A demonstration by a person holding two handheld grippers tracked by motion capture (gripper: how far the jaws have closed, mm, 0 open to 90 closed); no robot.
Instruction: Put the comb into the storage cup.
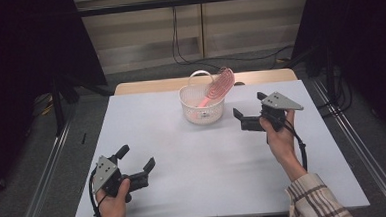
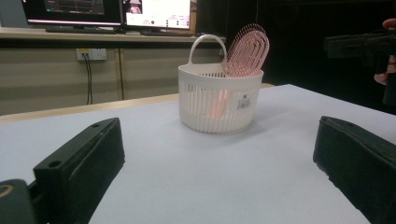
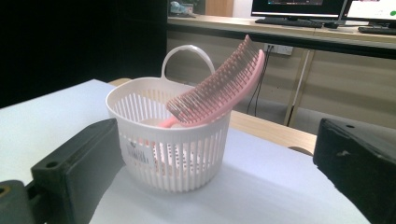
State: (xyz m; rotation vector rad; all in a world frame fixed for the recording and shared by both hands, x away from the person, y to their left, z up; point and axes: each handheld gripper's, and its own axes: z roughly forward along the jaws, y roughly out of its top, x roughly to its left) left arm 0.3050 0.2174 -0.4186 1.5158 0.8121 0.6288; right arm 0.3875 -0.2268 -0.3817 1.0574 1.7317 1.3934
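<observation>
Monitors [image 2: 109, 11] on rear desk; wall socket [image 2: 91, 54], cables.

A rectangular desk [image 1: 184, 164] covered by a pale blue-grey sheet is seen, with a light wooden strip exposed along its far edge. A white slotted plastic basket [image 1: 201, 109] with a loop handle is set near the middle of the far edge.

Pink hairbrush [image 1: 219, 86] tilted, handle down, inside white slotted basket [image 1: 202, 114], head over rim.
</observation>
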